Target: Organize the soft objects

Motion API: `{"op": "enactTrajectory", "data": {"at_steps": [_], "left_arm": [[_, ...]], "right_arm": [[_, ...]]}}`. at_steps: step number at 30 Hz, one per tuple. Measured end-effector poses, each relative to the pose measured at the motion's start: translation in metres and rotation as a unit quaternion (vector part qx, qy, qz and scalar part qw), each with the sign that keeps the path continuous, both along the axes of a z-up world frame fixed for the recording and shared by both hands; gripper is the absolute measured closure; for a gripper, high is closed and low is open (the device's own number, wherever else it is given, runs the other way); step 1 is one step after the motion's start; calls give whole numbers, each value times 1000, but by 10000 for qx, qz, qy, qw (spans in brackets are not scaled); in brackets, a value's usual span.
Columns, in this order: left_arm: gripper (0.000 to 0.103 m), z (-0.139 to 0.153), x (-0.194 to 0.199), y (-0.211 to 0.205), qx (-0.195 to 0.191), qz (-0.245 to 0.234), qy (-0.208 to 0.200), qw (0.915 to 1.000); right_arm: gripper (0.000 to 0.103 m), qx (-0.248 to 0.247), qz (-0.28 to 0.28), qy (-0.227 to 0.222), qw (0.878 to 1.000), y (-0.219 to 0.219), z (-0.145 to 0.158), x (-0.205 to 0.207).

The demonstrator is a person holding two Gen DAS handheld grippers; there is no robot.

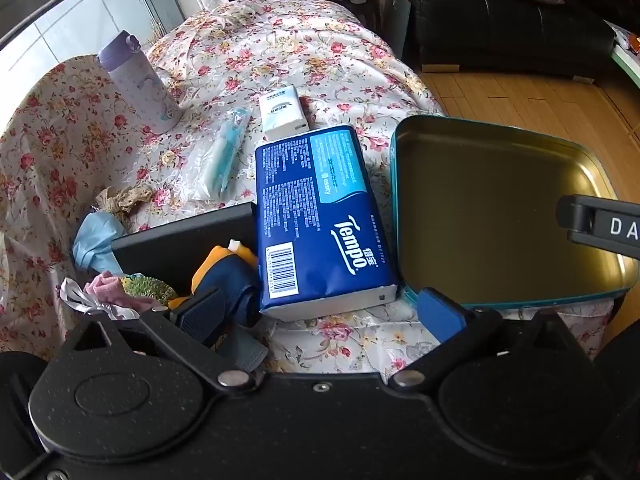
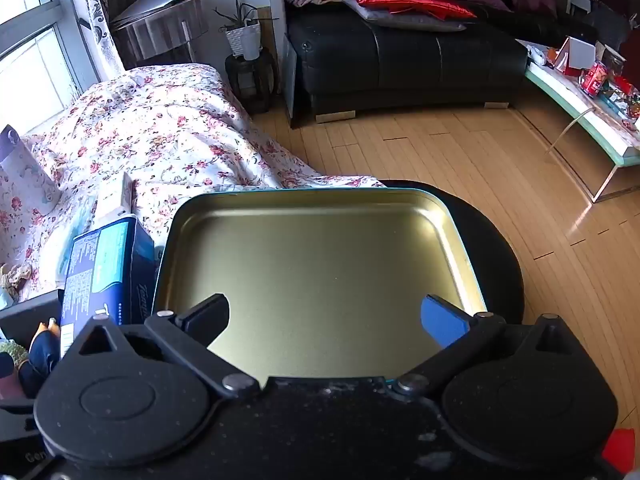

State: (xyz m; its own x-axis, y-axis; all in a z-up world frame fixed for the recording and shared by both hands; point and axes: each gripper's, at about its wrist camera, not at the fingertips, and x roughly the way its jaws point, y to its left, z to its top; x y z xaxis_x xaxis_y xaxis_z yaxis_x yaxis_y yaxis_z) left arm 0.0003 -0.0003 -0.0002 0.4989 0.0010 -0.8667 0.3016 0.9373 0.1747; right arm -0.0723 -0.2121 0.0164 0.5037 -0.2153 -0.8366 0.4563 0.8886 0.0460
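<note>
1. Two grippers hang over the bench with its floral cloth [image 1: 280, 52], both tilted steeply down, both with jaws released wide and grasping nothing.
2. Left gripper [image 1: 320, 312]: the blue tissue pack [image 1: 320, 224] lies flat just ahead, between its two pads and slightly left of centre, its near white end close to the jaws but not touching either.
3. Beside that pack on the left sits a black box [image 1: 184, 236] stuffed with soft things, among them a navy-and-yellow cloth [image 1: 228, 276] and a pink cloth [image 1: 108, 284]; a light blue mask [image 1: 96, 240] lies just outside it.
4. Right gripper [image 2: 324, 320] hovers above the empty teal tin [image 2: 312, 264], which touches the pack's right edge.
5. Judgement: the step is taking the pack for the tin. Straddle its narrow width, centre the pads on the long sides, and close gently, since the wrapper will dent and slip.
6. Lift clear of the tin's rim before crossing.
</note>
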Motion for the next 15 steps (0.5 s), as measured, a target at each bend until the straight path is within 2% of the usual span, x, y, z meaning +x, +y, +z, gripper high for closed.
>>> {"op": "enactTrajectory", "data": {"at_steps": [8, 15], "left_arm": [[4, -9, -5, -3, -6, 17, -15, 10000], [4, -4, -1, 0, -76, 16, 67, 9999]], "right_arm": [[0, -9, 2, 19, 10000, 0, 0, 1], [0, -7, -2, 28, 10000, 0, 0, 2]]}}
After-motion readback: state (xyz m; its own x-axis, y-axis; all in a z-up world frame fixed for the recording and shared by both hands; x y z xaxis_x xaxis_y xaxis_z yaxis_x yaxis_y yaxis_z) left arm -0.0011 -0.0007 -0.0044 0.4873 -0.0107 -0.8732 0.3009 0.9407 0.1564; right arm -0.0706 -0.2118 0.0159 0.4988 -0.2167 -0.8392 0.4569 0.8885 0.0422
